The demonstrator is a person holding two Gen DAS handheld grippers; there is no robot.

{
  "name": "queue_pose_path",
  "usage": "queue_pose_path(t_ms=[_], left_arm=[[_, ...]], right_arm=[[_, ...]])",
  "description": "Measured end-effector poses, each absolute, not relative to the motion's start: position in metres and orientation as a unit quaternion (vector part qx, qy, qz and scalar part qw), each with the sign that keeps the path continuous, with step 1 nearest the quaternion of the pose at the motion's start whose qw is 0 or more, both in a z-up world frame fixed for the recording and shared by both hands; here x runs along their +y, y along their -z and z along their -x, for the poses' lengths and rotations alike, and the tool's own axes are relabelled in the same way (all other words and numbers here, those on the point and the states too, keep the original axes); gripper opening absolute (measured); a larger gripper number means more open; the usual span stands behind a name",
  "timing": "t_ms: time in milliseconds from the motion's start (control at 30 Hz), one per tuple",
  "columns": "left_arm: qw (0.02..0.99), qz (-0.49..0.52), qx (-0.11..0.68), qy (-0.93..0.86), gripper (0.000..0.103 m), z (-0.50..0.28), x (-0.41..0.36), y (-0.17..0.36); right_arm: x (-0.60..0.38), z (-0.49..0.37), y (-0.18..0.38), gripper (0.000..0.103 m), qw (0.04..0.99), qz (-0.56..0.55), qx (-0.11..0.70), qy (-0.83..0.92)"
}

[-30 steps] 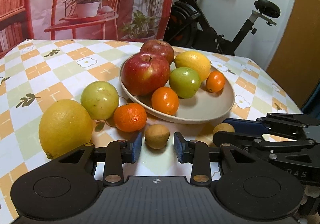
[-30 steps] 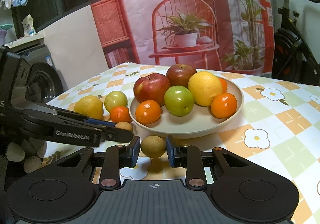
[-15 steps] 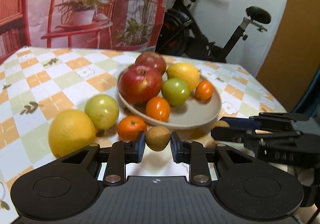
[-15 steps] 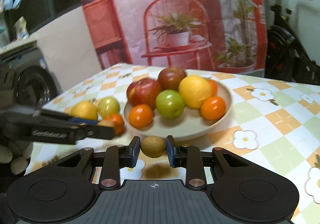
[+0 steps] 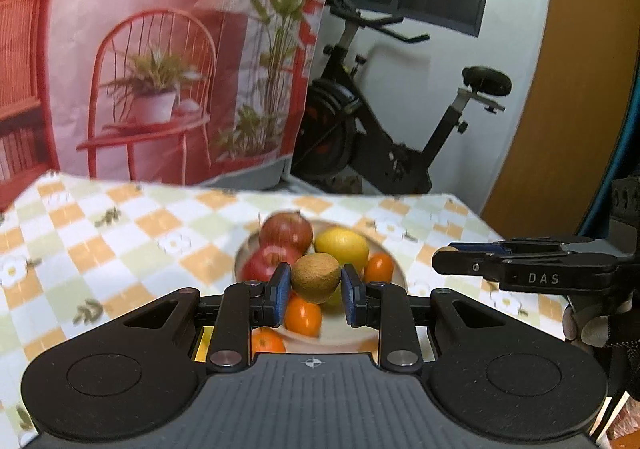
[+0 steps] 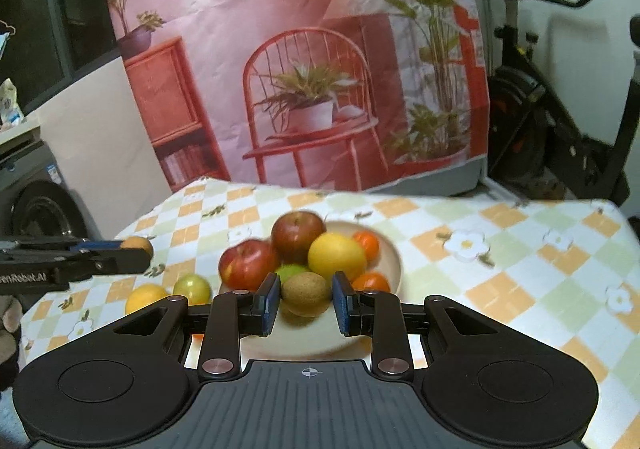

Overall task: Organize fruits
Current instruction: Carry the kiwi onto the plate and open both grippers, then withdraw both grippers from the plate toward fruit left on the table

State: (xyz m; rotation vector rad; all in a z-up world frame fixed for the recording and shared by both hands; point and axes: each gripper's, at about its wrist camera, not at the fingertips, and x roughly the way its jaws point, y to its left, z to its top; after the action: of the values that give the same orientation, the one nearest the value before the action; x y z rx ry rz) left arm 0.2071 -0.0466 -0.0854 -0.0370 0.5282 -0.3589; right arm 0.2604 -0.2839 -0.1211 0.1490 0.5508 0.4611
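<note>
i hold two small brown fruits, one in each gripper, and both have come up off the tablecloth where they sat a second ago, so they now hang in the air in front of the plate. the brown fruit in my left gripper (image 5: 315,287) is a rough, matte tan ball (image 5: 315,277), a little pointed at its lower end, pressed between the blue pads (image 5: 280,291) on both sides. the kiwi-like fruit (image 6: 306,292) in my right gripper (image 6: 306,299) is greener-brown and fuzzier, clamped the same way, fingers narrowed right onto it. behind them the beige plate (image 6: 394,261) has dropped lower in view and gone blurry; it carries two red apples (image 6: 298,235), a yellow lemon (image 6: 337,255), a green fruit mostly hidden behind my kiwi, and small oranges (image 6: 367,241) partly cut off by my fingers. left of the plate on the checked tablecloth (image 6: 520,249), a green fruit (image 6: 193,287) and a yellow fruit (image 6: 145,296) lie just beside each other; a mandarin that showed there before is now nearly all hidden under my right gripper's frame. in the left view the fruit below the plate's near rim is barely readable through the gaps in my gripper.
</note>
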Motion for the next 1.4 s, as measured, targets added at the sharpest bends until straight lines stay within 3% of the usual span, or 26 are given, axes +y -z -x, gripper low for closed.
queue_pose_path(t_ms=[1067, 1267, 1333, 1400], left_arm=[[0.909, -0.046, 0.355, 0.216, 0.029, -0.261, -0.098, 0.154], [0.905, -0.046, 0.363, 0.215, 0.030, -0.262, -0.098, 0.155], [0.905, -0.044, 0.364, 0.216, 0.039, -0.263, -0.097, 0.152], [0.904, -0.036, 0.364, 0.221, 0.050, -0.262, -0.094, 0.149]], right_arm=[[-0.272, -0.318, 0.182, 0.027, 0.912, -0.019, 0.332, -0.239], [-0.273, -0.316, 0.179, 0.042, 0.916, -0.031, 0.323, -0.235], [-0.275, -0.313, 0.175, 0.056, 0.919, -0.035, 0.318, -0.229], [-0.276, -0.310, 0.171, 0.057, 0.923, -0.038, 0.312, -0.223]])
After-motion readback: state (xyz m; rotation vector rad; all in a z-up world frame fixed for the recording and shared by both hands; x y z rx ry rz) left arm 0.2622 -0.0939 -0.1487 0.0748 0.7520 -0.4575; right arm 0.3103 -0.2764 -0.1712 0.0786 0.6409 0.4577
